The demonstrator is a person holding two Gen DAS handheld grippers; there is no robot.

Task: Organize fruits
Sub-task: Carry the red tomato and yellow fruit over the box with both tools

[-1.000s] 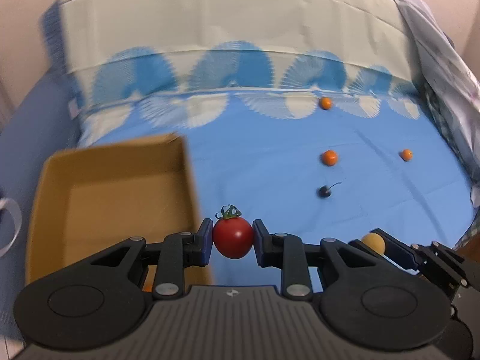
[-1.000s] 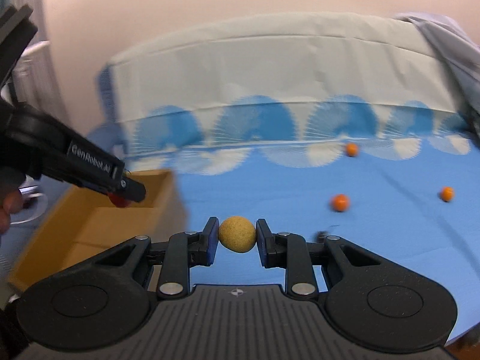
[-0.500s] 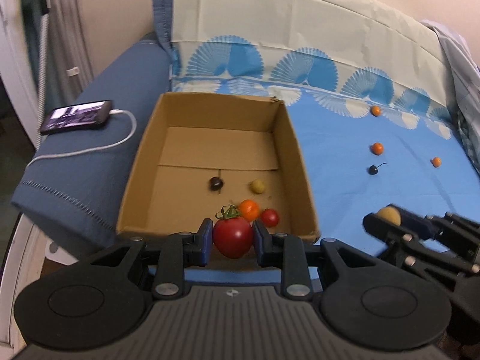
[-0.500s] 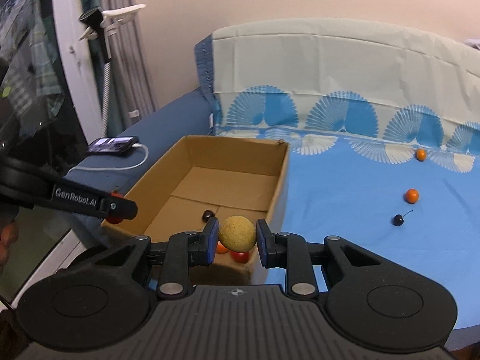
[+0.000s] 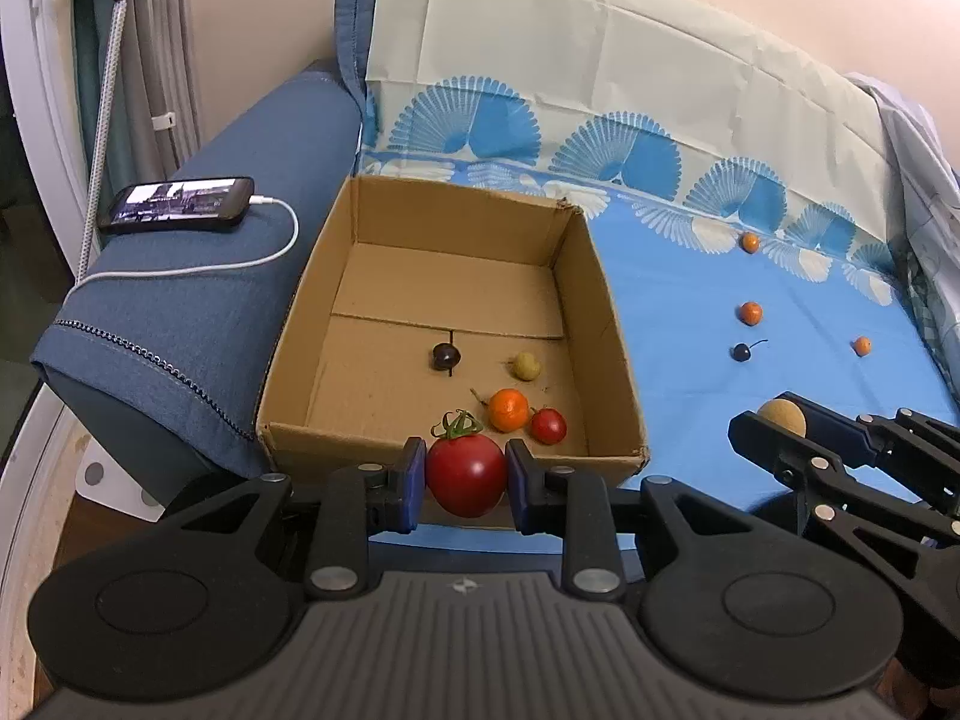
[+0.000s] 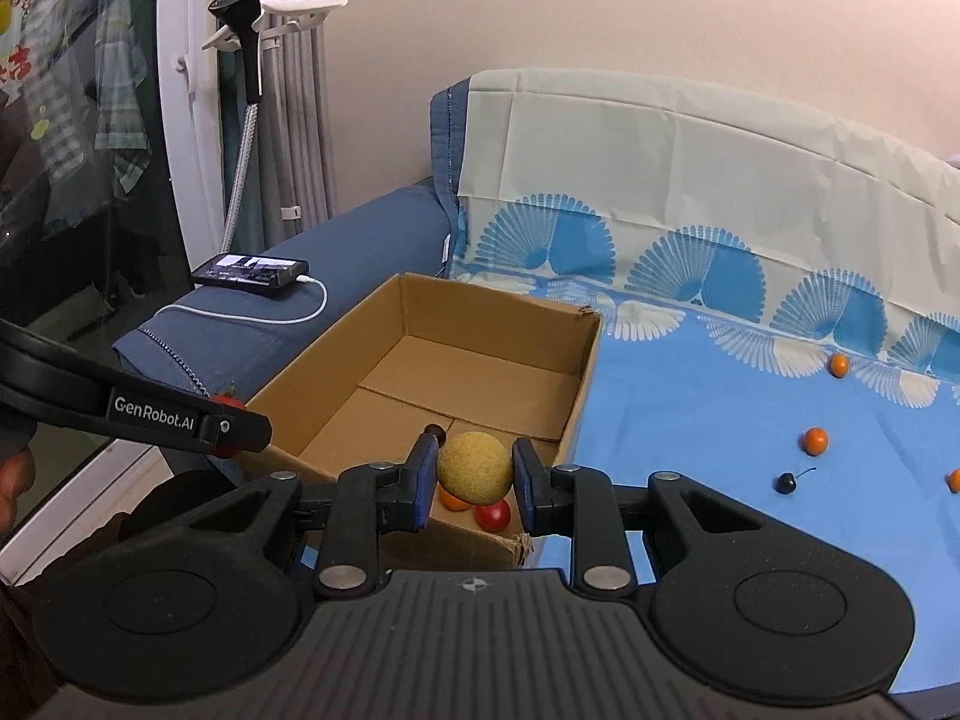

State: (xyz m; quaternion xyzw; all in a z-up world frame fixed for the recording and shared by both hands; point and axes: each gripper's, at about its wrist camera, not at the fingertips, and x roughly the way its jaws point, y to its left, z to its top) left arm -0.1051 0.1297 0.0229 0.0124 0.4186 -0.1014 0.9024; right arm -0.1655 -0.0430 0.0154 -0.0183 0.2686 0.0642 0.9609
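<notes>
Holding a dark cherry (image 5: pixel 446 355), yellow ball (image 5: pixel 526 365), orange (image 5: pixel 508 410) and small red tomato (image 5: pixel 548 425), open brown cardboard box (image 5: pixel 594 324) on blue fan-patterned sheet (image 5: pixel 678 324), left gripper (image 5: pixel 465 483) fingers clamping large red stemmed tomato (image 5: pixel 465 474) at box's near edge, right gripper (image 6: pixel 474 483) fingers clamping tan round fruit (image 6: pixel 474 468), three oranges and a cherry loose on sheet.

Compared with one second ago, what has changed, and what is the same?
Both tools swung left from over the blue sheet to the near edge of the cardboard box. The left tool still clamps the red tomato, the right tool the yellow ball. Nothing was released; the loose fruits lie unmoved.
</notes>
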